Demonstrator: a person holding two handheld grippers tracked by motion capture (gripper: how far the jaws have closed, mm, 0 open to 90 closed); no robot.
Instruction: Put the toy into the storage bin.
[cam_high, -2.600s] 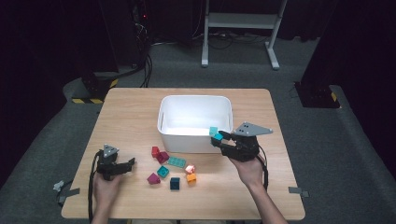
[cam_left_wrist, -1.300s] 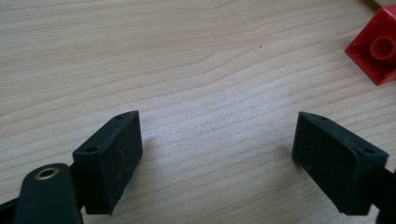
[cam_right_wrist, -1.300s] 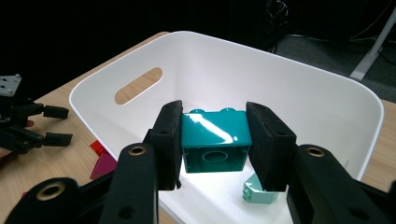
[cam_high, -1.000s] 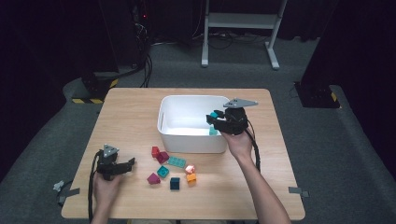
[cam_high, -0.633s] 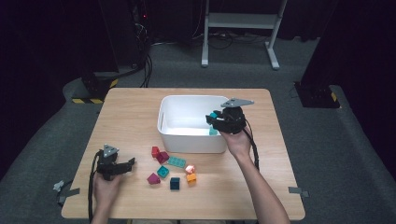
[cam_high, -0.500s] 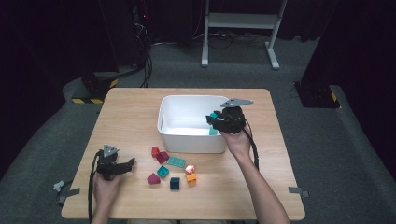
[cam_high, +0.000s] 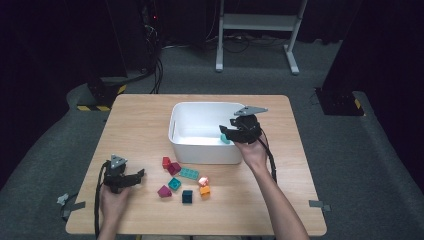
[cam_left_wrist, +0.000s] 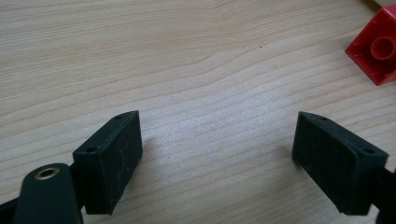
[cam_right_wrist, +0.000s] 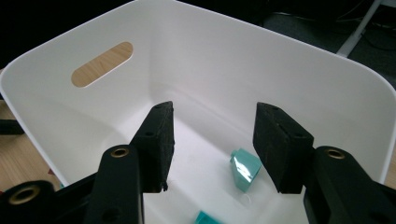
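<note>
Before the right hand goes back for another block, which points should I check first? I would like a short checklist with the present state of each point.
1. Right claw released its load: ok. Its jaws have just been opening, with nothing pressed between them.
2. Teal block is inside the white bin: ok. It sits in the bin below the jaws.
3. Block has come to rest: cannot tell. It looks tilted.
4. Right claw free to lift out: ok. It hangs over the bin's right side, apart from the walls.
5. Blocks remain on the table: ok. Several lie in front of the bin, including a red block.
6. Left claw out of the way: ok. It is open over bare wood.
</note>
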